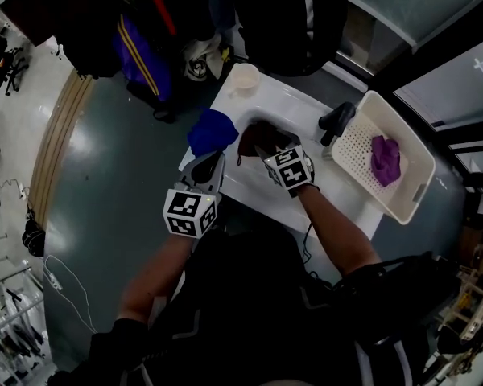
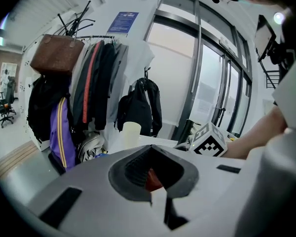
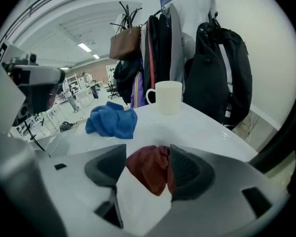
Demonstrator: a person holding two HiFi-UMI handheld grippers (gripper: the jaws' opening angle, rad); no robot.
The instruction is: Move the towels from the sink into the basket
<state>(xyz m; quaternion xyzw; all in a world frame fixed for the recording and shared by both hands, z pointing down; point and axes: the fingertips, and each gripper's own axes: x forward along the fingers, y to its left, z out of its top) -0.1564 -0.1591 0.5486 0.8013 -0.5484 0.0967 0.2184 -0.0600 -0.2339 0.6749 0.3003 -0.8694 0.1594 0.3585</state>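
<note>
With the right gripper's (image 3: 147,158) jaws spread around the red towel (image 3: 150,174) in the sink (image 1: 286,107), a shallow bite might have snagged one fold and dropped it before the basket (image 1: 419,155), while the left gripper's (image 2: 150,152) jaws sat pressed together.

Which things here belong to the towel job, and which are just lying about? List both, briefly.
Job: red towel in the sink, blue towel on its edge, purple towel in the basket.
Lying about: cup, faucet, backpack, brown bag, hanging coats.
</note>
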